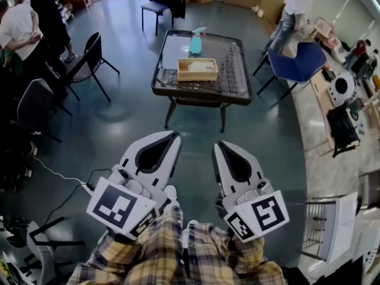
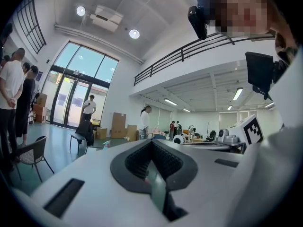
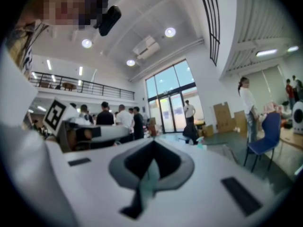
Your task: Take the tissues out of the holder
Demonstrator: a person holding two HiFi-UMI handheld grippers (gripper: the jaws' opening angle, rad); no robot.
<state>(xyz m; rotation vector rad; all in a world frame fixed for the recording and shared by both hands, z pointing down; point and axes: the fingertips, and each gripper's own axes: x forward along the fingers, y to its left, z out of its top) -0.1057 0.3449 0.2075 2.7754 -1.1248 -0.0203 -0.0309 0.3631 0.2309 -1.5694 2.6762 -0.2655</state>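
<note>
The wooden tissue holder [image 1: 198, 69] sits mid-counter [image 1: 234, 91], a touch toward the near edge, with white tissue [image 1: 206, 67] showing in it. A teal spray bottle [image 1: 195, 43] stands just behind, by the far edge. Well back from the counter, left gripper [image 1: 174, 136] and right gripper [image 1: 218, 145] hover side by side over plaid trousers [image 1: 160, 254], both jaws clenched together.

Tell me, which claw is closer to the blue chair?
Right. The right claw is far short of the blue chair, which stands ahead and off to its right. The left claw is alongside, further left, so farther away.
</note>
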